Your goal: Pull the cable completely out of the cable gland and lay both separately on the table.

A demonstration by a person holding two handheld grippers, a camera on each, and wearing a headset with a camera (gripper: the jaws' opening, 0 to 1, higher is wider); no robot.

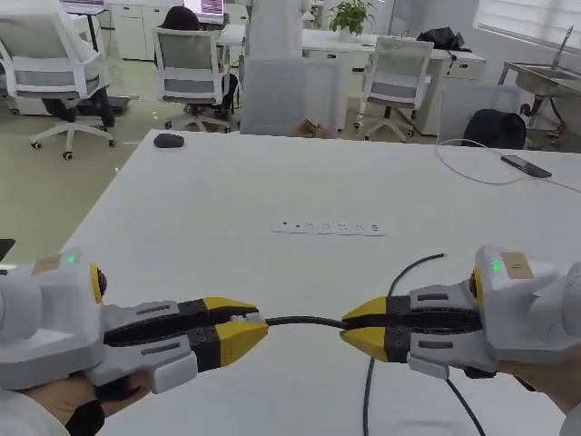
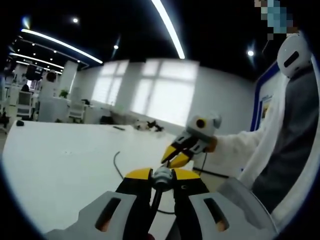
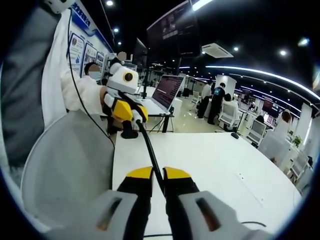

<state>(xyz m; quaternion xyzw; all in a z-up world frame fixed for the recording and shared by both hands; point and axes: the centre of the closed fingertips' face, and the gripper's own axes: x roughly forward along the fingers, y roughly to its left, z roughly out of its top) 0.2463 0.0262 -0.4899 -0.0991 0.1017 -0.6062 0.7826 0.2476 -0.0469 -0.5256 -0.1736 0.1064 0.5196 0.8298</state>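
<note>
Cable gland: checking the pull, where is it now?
In the left gripper view the cable gland sits pinched at the left tool's yellow tips, the cable running from it to the right tool.

Both grippers are held low and level, pointing straight at each other, tip to tip. The left gripper [image 1: 247, 332] sits on the left, its yellow-tipped jaws closed on the cable gland [image 2: 162, 175]. The right gripper [image 1: 356, 329] faces it from the right, near but not touching, jaws pinched on the cable [image 1: 300, 321]. The left hand [image 1: 68, 398] grips its handle from below, and the right hand [image 1: 545, 377] does the same on its side. In the left gripper view, a white sleeve [image 2: 235, 146] runs back from the right gripper toward the person's body.
</note>
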